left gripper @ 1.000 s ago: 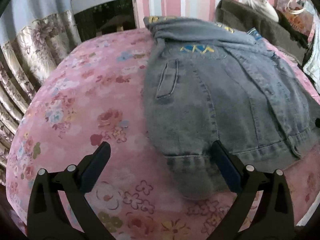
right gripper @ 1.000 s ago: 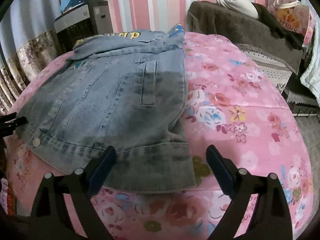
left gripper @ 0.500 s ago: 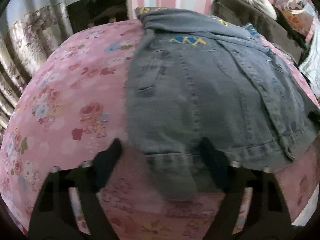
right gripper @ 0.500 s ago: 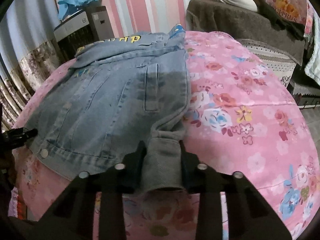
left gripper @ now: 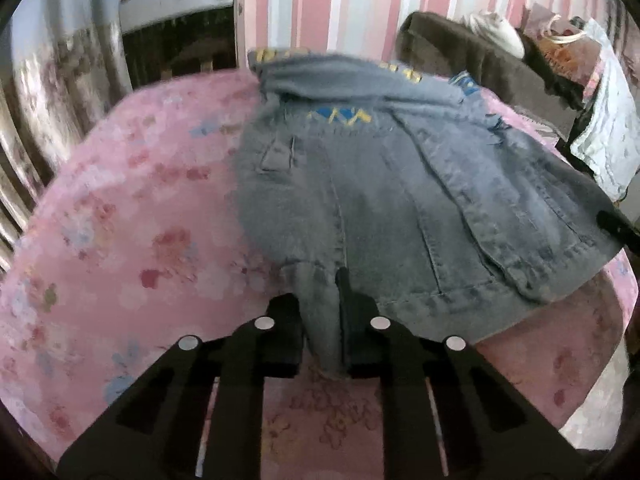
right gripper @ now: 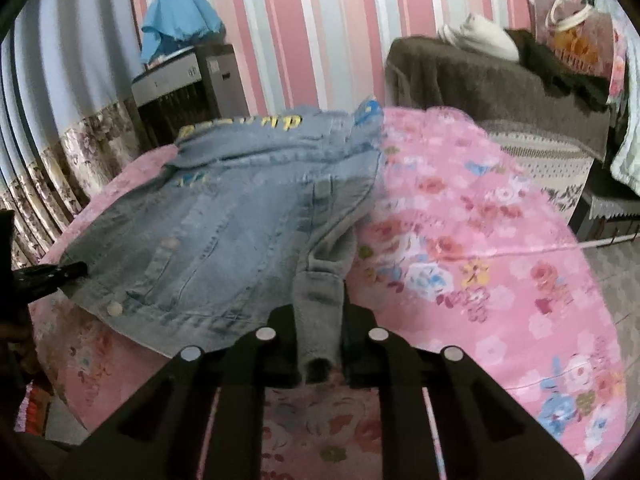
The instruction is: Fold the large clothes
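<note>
Left gripper [left gripper: 322, 312]: your jaws are nearly closed, with only a bunched fold of denim between them. You are pinching the jacket [left gripper: 392, 200] at its near hem, on its left side.
Left fingers [left gripper: 286, 332]: both black pads press against the fold; the cloth stands up between them and hangs out just below.
Right gripper [right gripper: 318, 328]: here too your jaws are drawn in tight on cloth. You are gripping a rolled wad of the jacket [right gripper: 224, 216] at the near hem, on its right side.
Right fingers [right gripper: 360, 332]: each pad touches the wad; a dark opening of the roll shows at its lower end.
Other gripper in view: the tip of your left gripper [right gripper: 48, 276] shows at the left edge of the right wrist view, touching the jacket's far corner; your right gripper's tip [left gripper: 616, 228] shows at the right edge of the left wrist view, at the opposite corner.
Jacket: it lies spread on the pink floral bed [right gripper: 500, 264], collar away from you, yellow lettering near the collar, one chest pocket in each view. The near hem is pulled up at your two grips.
Beyond the bed: striped pink wall [right gripper: 320, 32], a grey appliance [right gripper: 188, 88] with a blue cloth [right gripper: 180, 24] on top, a brown sofa [right gripper: 480, 80] holding a gift bag [right gripper: 576, 36], and curtains [left gripper: 60, 80] at left.
</note>
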The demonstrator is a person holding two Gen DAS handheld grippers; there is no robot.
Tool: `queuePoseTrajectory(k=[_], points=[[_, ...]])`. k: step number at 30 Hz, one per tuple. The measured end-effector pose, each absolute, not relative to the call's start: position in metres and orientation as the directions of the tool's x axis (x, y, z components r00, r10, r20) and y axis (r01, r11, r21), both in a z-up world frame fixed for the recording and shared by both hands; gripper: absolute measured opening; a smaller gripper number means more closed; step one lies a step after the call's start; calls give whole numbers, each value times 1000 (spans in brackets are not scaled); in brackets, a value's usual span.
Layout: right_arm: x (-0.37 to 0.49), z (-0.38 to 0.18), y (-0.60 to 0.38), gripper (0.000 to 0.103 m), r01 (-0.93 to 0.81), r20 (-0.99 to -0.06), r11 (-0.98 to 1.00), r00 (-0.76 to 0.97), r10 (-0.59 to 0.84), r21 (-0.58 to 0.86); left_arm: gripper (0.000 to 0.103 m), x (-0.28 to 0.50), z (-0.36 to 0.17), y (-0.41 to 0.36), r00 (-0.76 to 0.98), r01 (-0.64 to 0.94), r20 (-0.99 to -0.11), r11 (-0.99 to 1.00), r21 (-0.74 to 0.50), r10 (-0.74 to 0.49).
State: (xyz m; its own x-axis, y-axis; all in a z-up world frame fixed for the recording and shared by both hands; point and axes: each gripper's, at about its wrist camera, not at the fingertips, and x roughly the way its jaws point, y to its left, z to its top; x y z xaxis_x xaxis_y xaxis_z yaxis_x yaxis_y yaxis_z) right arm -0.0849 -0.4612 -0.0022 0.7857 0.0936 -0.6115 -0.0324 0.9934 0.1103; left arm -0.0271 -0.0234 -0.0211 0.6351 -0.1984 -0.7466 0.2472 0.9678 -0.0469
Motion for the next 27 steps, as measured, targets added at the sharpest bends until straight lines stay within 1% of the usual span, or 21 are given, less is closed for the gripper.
queuePoseTrajectory(k=[6,10,12,13,15,16,17,18,19,20,22,23,25,27], points=[[-102,11,-463,9,-64,-576,992,809,118,112,9,-48,1,-27,675,268,-707,963,-30,-210],[-118,23,-470,9,-76,-539,987,831,141,141,9,-63,14,-19,683,267,-693,962,-58,-231],[-126,29,-472,9,-76,-524,988,840,138,138,10,-68,19,-17,686,269,-689,962,-57,-232],[-126,29,-473,10,-74,-526,988,840,135,136,13,-67,19,-16,688,265,-689,963,-53,-227],[-119,18,-476,12,-67,-549,988,825,133,139,25,-58,8,-14,687,228,-698,972,-55,-201],[-114,11,-476,17,-56,-570,990,812,122,132,37,-52,-3,-16,666,222,-724,975,-34,-176],[-108,2,-477,19,-49,-604,991,789,117,127,44,-47,-16,-16,656,201,-741,979,-8,-141],[-106,-8,-477,23,-54,-623,990,772,126,133,47,-45,-25,-15,643,198,-754,980,-5,-134],[-107,-12,-477,33,-51,-629,990,767,124,133,56,-45,-35,-14,625,204,-768,979,-9,-137],[-108,-17,-478,44,-36,-634,992,766,106,122,74,-46,-43,-12,616,200,-776,980,-12,-135],[-112,-29,-483,60,0,-650,994,756,69,106,91,-50,-53,-8,618,192,-775,981,-17,-134],[-113,-33,-486,60,12,-654,994,753,64,111,95,-51,-58,-6,615,188,-777,982,-20,-134],[-111,-44,-493,60,33,-670,987,738,83,158,99,-50,-64,-3,605,181,-783,983,-39,-142],[-110,-52,-496,62,40,-678,981,728,102,191,100,-48,-65,-6,612,179,-780,984,-26,-132]])
